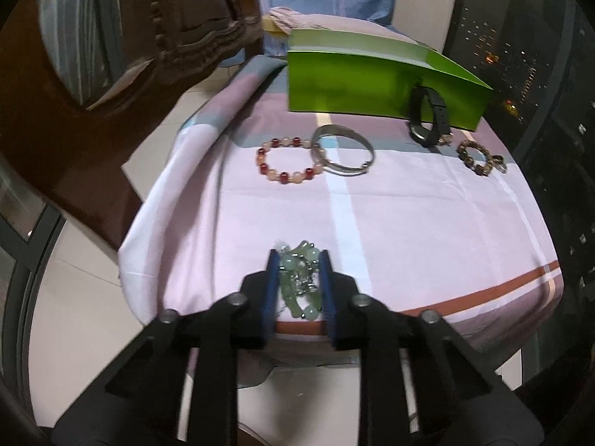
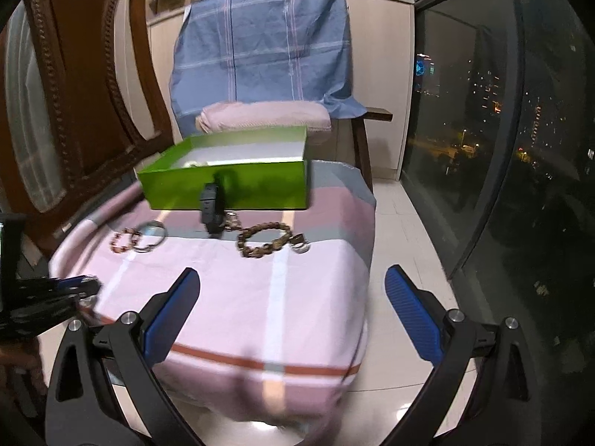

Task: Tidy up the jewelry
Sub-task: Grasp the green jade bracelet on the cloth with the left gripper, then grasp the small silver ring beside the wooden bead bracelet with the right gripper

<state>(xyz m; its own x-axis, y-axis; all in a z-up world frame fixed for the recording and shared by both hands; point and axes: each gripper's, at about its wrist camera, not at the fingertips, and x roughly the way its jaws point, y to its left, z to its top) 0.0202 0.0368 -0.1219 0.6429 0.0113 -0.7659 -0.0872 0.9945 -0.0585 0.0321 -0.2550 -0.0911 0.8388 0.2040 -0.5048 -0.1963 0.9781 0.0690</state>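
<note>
Clamping my left gripper (image 1: pixel 299 278) on the green bead bracelet (image 1: pixel 299 282) at the cloth's (image 1: pixel 409 215) near edge, I meant it for the green box (image 1: pixel 353 85) beyond; red bead bracelet (image 1: pixel 286 161), silver bangle (image 1: pixel 344 150), watch (image 1: pixel 427 119) lay before it. Right view: my right gripper (image 2: pixel 292 319) gaped empty, presumably ready for the brown bead bracelet (image 2: pixel 266 241).

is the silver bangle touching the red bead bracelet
Touching: in the left wrist view the silver bangle overlaps the red bead bracelet at its right edge, no gap.
</note>
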